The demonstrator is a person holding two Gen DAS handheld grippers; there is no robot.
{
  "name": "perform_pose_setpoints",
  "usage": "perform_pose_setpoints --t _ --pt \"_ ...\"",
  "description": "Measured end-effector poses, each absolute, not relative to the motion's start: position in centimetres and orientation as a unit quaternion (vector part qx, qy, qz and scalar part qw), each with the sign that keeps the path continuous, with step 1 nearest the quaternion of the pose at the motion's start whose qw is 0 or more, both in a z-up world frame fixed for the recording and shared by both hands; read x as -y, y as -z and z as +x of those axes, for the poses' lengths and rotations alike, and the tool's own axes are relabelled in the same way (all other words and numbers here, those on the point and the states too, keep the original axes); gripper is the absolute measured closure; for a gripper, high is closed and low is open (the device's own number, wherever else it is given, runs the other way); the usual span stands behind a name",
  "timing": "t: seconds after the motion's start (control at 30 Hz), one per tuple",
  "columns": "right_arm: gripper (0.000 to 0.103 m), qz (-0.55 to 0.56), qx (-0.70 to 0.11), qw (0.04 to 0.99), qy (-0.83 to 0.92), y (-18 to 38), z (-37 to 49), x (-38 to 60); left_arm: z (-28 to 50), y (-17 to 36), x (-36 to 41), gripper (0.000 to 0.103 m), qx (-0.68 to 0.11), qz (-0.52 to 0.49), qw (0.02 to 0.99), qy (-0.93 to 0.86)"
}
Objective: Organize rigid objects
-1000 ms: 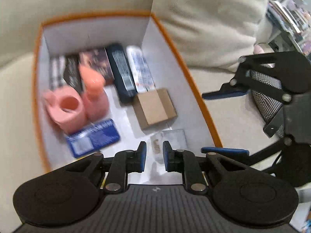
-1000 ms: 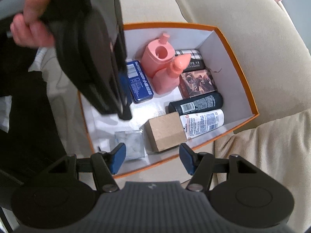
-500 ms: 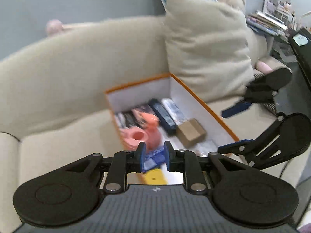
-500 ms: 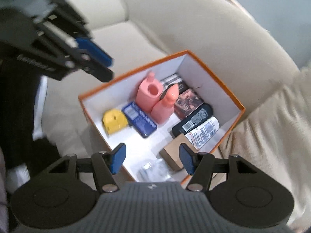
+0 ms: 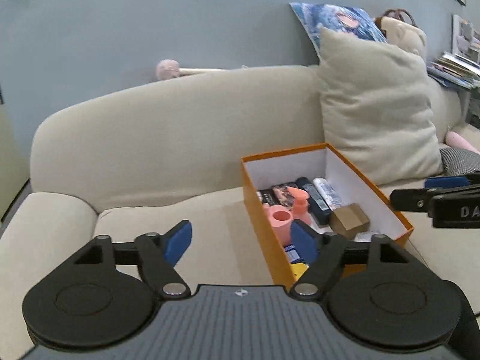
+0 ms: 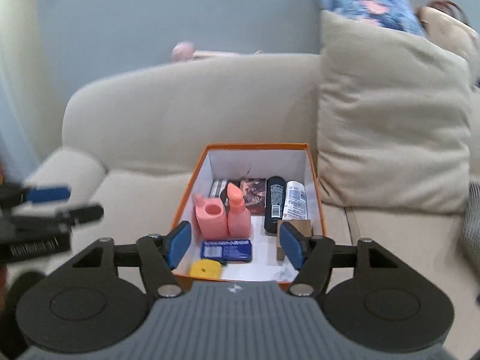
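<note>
An orange box (image 6: pixel 317 186) with a white lining sits on the seat of a beige sofa (image 6: pixel 180 114), close beside a cream cushion (image 6: pixel 390 114) that leans on the backrest; everything to be sorted lies inside it. Along the box's far end lie a striped packet (image 6: pixel 216 187), a dark pictured packet (image 6: pixel 253 195), a black tube (image 6: pixel 274 202) and a white tube (image 6: pixel 295 201), side by side; in front of the packets, toward the left wall, stand a pink holder (image 6: pixel 210 219) and a pink bottle (image 6: pixel 237 213), touching each other. A blue tin (image 6: pixel 226 250) lies flat nearer the near end, with a yellow item (image 6: pixel 205 268) at the near left corner; a brown carton (image 5: pixel 349 220) sits by the right wall, and a clear wrapper (image 6: pixel 283 271) lies at the near right corner.

The left gripper (image 5: pixel 240 241) hangs above the seat and the box's left wall, its jaws opening wide with nothing between the pads; the right gripper (image 6: pixel 232 243) hovers over the near end of the box, its jaws also opening, empty and clear of the contents.
</note>
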State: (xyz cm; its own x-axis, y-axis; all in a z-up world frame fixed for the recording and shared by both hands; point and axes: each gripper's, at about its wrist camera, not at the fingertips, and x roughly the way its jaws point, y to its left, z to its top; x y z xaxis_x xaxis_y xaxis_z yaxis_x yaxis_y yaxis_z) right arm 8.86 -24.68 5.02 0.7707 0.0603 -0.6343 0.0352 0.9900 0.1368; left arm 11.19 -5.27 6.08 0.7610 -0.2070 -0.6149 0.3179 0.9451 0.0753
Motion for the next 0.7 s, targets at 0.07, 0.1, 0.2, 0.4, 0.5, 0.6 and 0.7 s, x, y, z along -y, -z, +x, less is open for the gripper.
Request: perform_pose_setpoints --t 0.07,0.1,0.2,0.4,0.5,0.6,0.7 --pt "0.029 0.077 -0.319 0.945 0.015 -5.3 8.2 24.1 10.7 -6.1 4.8 0.008 -0.313 0.088 0.937 0.126" --pt "0.020 0.077 -0.310 0.947 0.023 -5.5 7.8 23.8 10.4 -6.1 4.6 0.008 -0.312 0.088 0.939 0.118" --pt "0.014 0.071 -0.284 0.956 0.033 -5.6 6.9 22.7 10.1 -5.8 3.9 0.007 -0.318 0.075 0.938 0.116" --pt "0.010 0.070 -0.278 0.957 0.051 -5.1 5.7 21.0 9.8 -4.4 2.8 0.006 -0.359 0.045 0.925 0.118" --pt "0.007 0.063 -0.299 0.951 0.053 -4.0 5.9 20.3 9.6 -3.6 2.5 0.006 -0.372 0.050 0.920 0.113" --pt "0.007 0.059 -0.324 0.943 0.057 -2.6 6.2 20.0 9.7 -2.4 2.2 0.006 -0.390 0.049 0.913 0.110" --pt "0.007 0.061 -0.344 0.935 0.061 -1.5 6.7 19.9 10.0 -1.2 1.8 0.006 -0.412 0.040 0.903 0.112"
